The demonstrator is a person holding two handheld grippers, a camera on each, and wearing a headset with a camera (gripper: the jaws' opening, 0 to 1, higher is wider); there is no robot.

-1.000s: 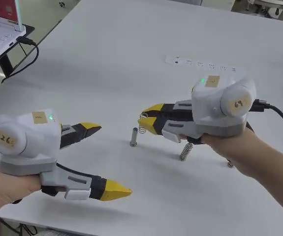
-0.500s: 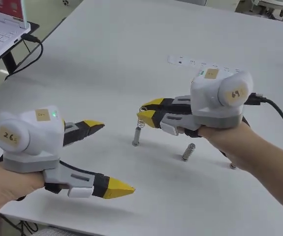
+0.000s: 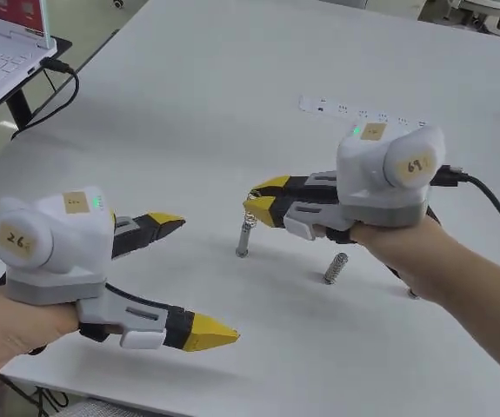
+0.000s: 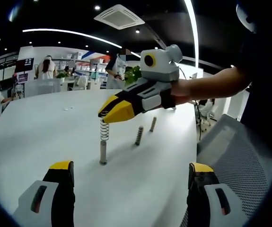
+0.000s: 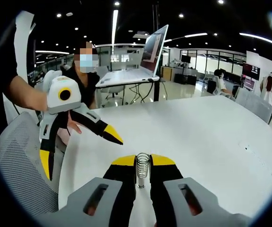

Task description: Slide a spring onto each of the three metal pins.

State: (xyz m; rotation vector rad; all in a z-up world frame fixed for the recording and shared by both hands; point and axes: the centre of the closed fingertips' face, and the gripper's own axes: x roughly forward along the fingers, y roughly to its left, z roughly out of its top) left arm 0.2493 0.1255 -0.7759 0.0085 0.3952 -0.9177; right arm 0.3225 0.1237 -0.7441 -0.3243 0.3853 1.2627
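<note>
— Two pins done, how do you call it?
— My read, yes. Nearest first: my left gripper (image 3: 189, 276) hangs over the tabletop's (image 3: 189, 104) near-left edge, jaws spread wide, nothing in them. Mid-tabletop, my right gripper (image 3: 251, 205) pinches a spring (image 3: 250, 219), its lower end at the bare pin's (image 3: 243, 243) top. Seated or not, I can't tell.
— Others?
— Sprung pin (image 3: 335, 268) toward the right edge, second sprung pin (image 4: 153, 124) beyond it. One left.
— Materials?
— Thin wire coils, smooth grey upright pins, matte white top. Flat power strip (image 3: 363, 113) near the far edge.
</note>
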